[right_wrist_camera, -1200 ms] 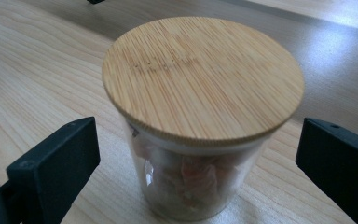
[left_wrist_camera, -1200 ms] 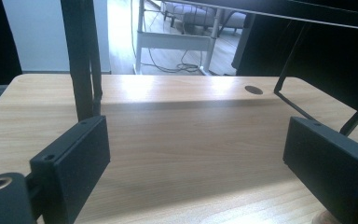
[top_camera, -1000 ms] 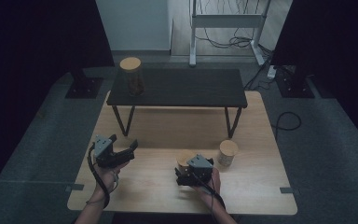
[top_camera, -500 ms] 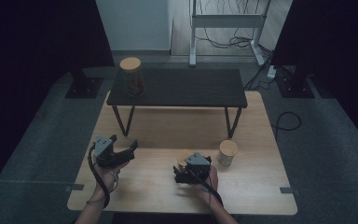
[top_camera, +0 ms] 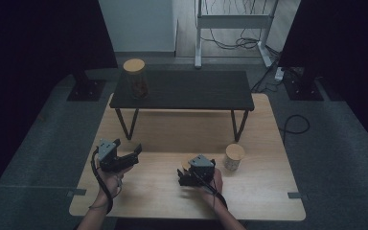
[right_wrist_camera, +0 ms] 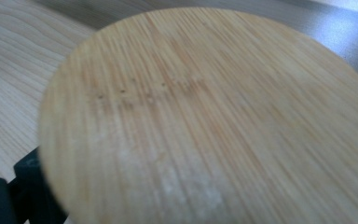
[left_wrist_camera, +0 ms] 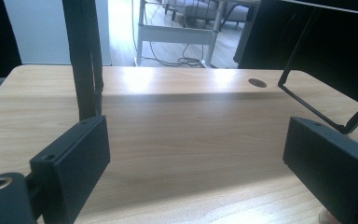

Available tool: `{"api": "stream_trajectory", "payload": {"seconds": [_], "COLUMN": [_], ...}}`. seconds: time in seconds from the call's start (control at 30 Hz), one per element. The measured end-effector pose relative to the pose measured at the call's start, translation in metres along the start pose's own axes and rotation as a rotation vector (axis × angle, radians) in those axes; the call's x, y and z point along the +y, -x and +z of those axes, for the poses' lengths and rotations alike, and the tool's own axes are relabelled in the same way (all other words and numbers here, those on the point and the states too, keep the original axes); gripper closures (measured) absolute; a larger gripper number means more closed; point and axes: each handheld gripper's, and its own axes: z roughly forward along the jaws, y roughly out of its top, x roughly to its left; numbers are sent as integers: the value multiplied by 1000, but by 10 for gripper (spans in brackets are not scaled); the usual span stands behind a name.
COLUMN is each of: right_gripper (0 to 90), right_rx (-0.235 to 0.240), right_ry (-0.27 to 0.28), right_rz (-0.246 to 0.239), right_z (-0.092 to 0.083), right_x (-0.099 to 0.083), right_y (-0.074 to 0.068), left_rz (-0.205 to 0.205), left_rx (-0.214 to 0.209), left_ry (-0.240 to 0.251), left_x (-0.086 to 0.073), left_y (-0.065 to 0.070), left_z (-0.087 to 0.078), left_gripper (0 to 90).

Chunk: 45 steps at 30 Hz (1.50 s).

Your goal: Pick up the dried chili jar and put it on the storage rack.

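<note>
Reaching the wooden lid (right_wrist_camera: 205, 116), our right gripper's (top_camera: 182, 176) jaws have just been closing around it, and we cannot tell if they grip yet; our left gripper (top_camera: 136, 149) stands apart, idle.

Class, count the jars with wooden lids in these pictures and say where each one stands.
2: a tall jar on the dark bench's left end; a short jar on the wooden table, right of the right hand-held gripper.
</note>
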Motion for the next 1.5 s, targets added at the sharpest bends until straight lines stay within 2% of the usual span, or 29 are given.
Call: {"api": "stream_trajectory", "payload": {"seconds": [0.4,0.6,0.8,1.5], "right_gripper": [66,140,249,252], "right_rx": [-3,-9,9,3], "right_ry": [-6,-15,-11,3], "right_rz": [12,18,27,19], "right_z": [3,3,2,1], "right_x": [2,4,3,1], "right_y": [1,0,1,1], "left_rz": [0,0,1,0], "left_rx": [7,11,14,20], "left_ry": [0,0,1,12], "left_x": [-1,-2,-3,-3], "left_y": [1,1,2,3], "left_z": [0,1,1,-1], "left_gripper": [69,69,69,70]}}
